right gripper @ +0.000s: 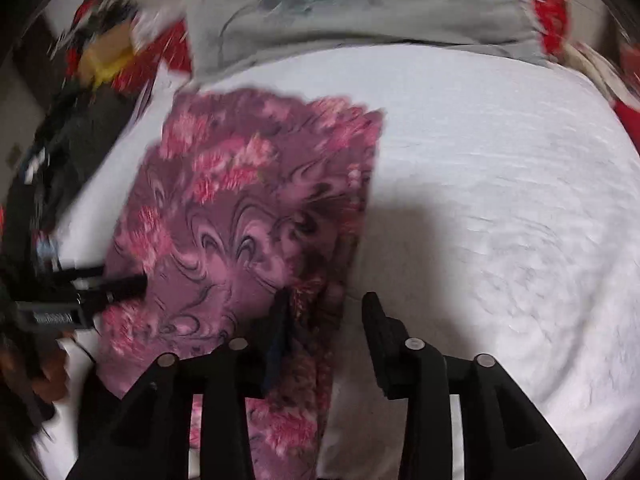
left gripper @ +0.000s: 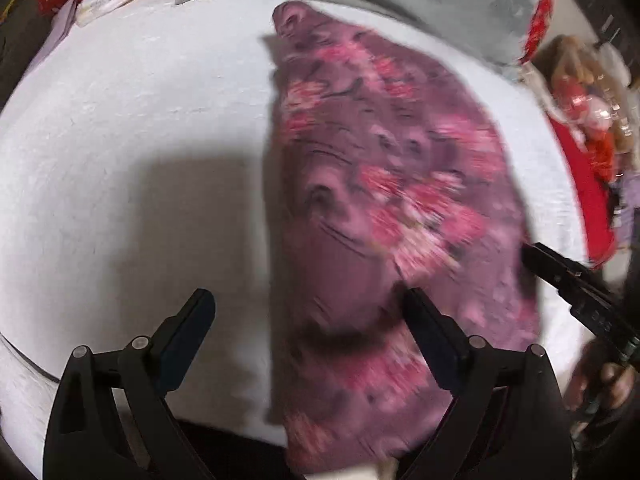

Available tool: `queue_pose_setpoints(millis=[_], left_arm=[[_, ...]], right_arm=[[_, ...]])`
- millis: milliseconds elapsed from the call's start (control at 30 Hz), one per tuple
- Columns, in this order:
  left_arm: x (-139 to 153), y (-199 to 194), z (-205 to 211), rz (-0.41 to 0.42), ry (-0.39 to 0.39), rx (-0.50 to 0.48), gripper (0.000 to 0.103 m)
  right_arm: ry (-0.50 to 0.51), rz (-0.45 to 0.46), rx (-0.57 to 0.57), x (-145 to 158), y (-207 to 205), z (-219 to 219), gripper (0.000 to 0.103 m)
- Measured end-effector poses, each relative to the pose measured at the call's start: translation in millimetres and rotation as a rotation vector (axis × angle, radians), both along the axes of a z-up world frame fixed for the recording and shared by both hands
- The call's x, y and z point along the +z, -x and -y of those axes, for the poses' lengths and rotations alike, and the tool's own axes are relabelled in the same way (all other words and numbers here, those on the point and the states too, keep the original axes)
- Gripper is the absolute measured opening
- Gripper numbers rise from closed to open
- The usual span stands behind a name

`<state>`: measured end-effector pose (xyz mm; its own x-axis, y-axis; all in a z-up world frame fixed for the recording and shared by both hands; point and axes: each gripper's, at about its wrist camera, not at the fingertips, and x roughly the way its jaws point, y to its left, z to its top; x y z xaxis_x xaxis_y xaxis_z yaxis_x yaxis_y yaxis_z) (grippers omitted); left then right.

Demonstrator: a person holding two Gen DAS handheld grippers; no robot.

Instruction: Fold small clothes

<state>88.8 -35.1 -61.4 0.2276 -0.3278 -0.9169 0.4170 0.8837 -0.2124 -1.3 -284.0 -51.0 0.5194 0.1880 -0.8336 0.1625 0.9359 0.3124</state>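
A purple garment with pink flowers (left gripper: 384, 208) lies folded into a long strip on the white sheet (left gripper: 120, 140). My left gripper (left gripper: 310, 310) hovers over the strip's near left edge, jaws wide apart and holding nothing; its right finger is above the cloth. In the right wrist view the same garment (right gripper: 240, 216) lies left of centre. My right gripper (right gripper: 326, 312) stands partly open over its right edge, and the cloth lies under the gap without being pinched. Each gripper also shows in the other's view: the right gripper (left gripper: 568, 280) and the left gripper (right gripper: 108, 286).
A grey patterned cloth (left gripper: 420, 4) lies along the far side of the sheet. Red fabric and clutter (left gripper: 584, 140) crowd the right side. A hand (left gripper: 612, 388) holds the right gripper's handle. Bare white sheet (right gripper: 500, 200) stretches right of the garment.
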Motion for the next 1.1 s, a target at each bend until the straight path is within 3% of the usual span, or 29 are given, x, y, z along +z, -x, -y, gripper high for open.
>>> queue_pose_setpoints(millis=[67, 167, 200, 267, 400, 533, 600, 767, 1100], left_arm=[[2, 12, -4, 0.041, -0.012, -0.011, 0.096], [-18, 22, 6, 0.056, -0.156, -0.062, 0.097], [-22, 24, 6, 0.046, -0.180, -0.063, 0.097], [-14, 33, 0, 0.062, -0.172, -0.049, 0.096], [13, 55, -12, 0.201, -0.216, -0.043, 0.096], [24, 70, -28, 0.275, -0.219, -0.007, 0.096], [23, 79, -35, 0.283, -0.210, 0.013, 0.096], [17, 96, -23, 0.318, -0.266, -0.006, 0.096], [26, 125, -19, 0.411, -0.281, -0.029, 0.096]], right_arm=[[0.006, 0.022, 0.016, 7, 14, 0, 0.044], [0.087, -0.086, 0.034, -17, 22, -3, 0.065], [0.076, -0.078, 0.013, -18, 26, 2, 0.070], [0.087, -0.098, -0.024, -10, 33, 6, 0.070], [0.315, -0.087, 0.029, 23, 53, -3, 0.073], [0.423, -0.044, 0.072, 51, 78, -10, 0.082], [0.449, -0.011, 0.070, 56, 95, -15, 0.089], [0.502, 0.028, 0.066, 48, 108, -39, 0.089], [0.464, 0.082, 0.000, 48, 124, -50, 0.093]])
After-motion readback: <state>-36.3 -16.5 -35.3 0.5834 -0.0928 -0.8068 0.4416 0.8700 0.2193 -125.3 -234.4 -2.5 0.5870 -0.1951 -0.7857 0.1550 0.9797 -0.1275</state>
